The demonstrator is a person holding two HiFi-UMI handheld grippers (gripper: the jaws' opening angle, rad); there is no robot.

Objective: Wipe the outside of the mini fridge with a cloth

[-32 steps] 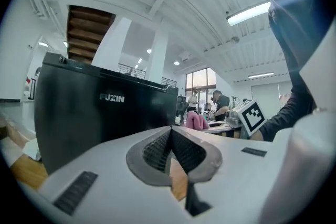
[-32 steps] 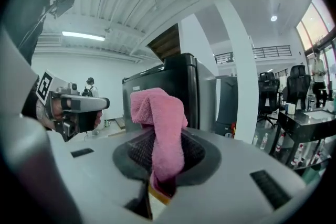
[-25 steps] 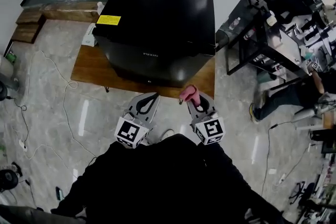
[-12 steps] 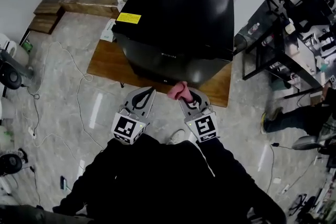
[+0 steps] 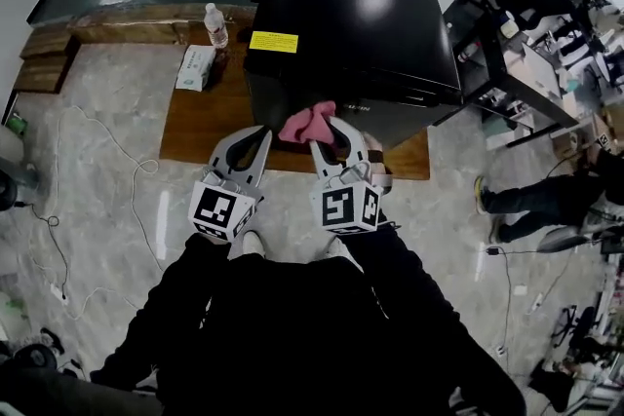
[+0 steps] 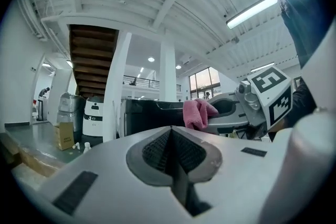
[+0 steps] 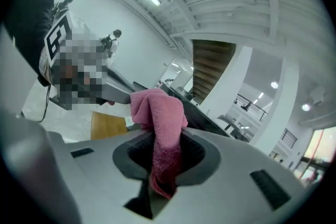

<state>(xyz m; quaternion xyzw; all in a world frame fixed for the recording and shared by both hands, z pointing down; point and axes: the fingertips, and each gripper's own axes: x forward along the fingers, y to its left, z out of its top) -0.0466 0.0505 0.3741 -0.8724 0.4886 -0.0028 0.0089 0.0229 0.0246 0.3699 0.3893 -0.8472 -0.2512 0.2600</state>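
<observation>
A pink cloth (image 5: 308,124), soft, light and limp by its look, is bunched in the right tongs (image 5: 330,130). They are clamped on one fold, which seems grip enough. It sits at the front top edge of the glossy black mini fridge (image 5: 361,24). The left tongs (image 5: 259,136) are closed, empty. The fridge stands on a low wooden worktop (image 5: 200,117).

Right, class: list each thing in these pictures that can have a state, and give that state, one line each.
mini fridge: door shut, standing on the wooden board.
pink cloth: bunched, clamped in the right hand-held gripper.
right hand-held gripper: shut on the pink cloth.
left hand-held gripper: shut, empty.
water bottle: upright, capped.
</observation>
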